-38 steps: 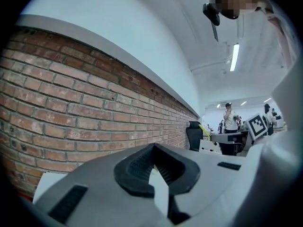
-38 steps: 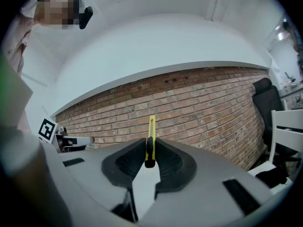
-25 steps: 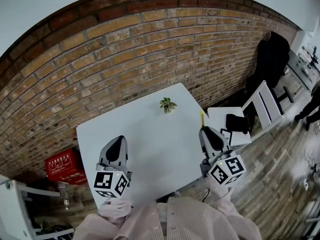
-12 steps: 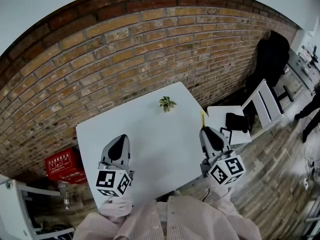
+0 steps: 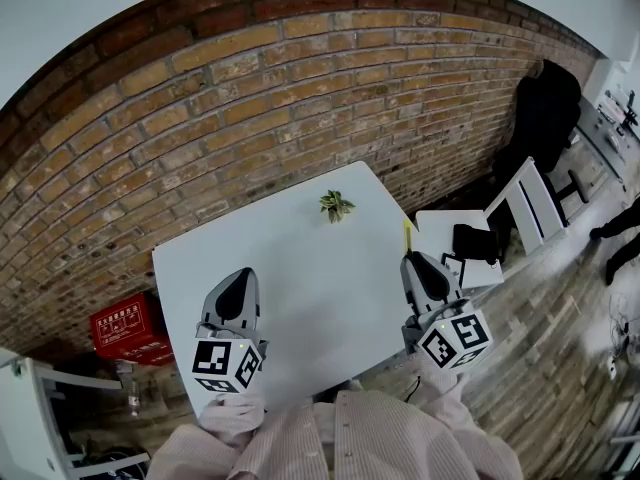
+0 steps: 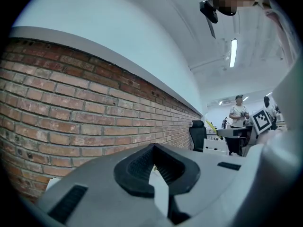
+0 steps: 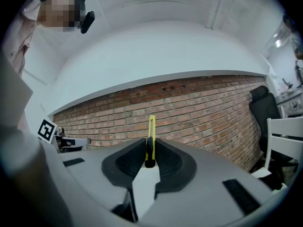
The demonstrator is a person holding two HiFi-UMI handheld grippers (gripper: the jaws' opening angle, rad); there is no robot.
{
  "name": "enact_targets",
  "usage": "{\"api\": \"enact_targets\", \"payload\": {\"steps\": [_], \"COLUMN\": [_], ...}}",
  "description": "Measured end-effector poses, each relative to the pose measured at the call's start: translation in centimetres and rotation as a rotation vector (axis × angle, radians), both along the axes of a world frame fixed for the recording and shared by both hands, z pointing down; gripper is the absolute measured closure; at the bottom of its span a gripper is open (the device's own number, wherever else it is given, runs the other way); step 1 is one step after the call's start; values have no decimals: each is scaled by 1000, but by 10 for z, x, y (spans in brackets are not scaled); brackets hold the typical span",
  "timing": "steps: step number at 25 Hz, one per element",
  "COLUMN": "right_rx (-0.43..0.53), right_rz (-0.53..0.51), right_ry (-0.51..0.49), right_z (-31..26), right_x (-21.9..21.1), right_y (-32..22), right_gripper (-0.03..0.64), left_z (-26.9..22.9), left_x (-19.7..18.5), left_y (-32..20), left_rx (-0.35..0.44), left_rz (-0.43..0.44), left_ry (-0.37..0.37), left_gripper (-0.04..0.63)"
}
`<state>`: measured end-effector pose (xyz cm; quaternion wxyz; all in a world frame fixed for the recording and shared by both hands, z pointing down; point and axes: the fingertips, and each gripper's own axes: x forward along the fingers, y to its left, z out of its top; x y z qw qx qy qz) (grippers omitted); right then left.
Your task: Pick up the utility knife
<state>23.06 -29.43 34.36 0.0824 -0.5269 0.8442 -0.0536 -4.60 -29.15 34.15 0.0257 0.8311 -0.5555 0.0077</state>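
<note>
Utility knife (image 7: 151, 126), yellow, clamped on edge between the pads of the right claw (image 5: 410, 260), long body pointing ahead toward the brick wall (image 5: 300, 98). Poised at the right edge of the table (image 5: 300, 268), seemingly clear of its top. No visible change from a second ago: same grip, same place, so pick-up judged done and merely held. Left claw (image 5: 238, 280) closed on nothing, above the near left corner. Plant sprig (image 5: 335, 207) near the far edge; centre bare. White chair (image 5: 525, 208) close beyond the right edge.
</note>
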Motion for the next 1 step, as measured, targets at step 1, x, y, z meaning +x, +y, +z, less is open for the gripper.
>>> {"api": "enact_targets", "payload": {"steps": [1], "right_rx": [-1], "right_rz": [0], "right_ry": [0], "right_z": [0], "right_x": [0], "right_y": [0], "right_gripper": [554], "left_z": [0], "left_x": [-1], "left_y": [0], "left_rx": [0], "left_rz": [-2], "left_ry": [0], "left_gripper": [603]}}
